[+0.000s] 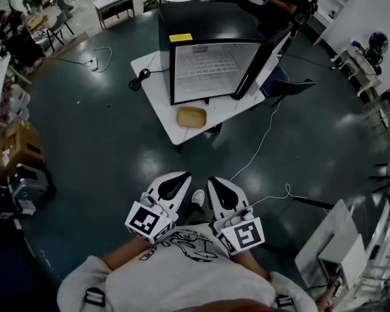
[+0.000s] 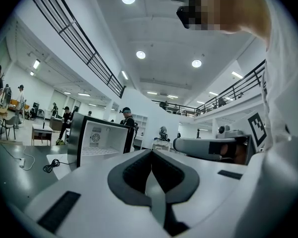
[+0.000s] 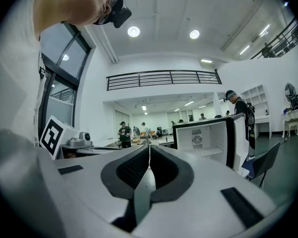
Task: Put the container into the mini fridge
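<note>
While closed, left claw (image 2: 151, 152), right claw (image 3: 149, 147), empty

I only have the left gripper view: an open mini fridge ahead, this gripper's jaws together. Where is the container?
Observer: The head view shows the container lying on the white table, in front of the mini fridge, not inside it.
Operator: Is the right gripper carrying anything?
Observer: No. The right gripper has its jaws together with nothing between them.
Operator: Are the grippers at the table?
Observer: No. In the head view the left gripper and the right one sit close to the person's chest, with dark floor between them and the table.
</note>
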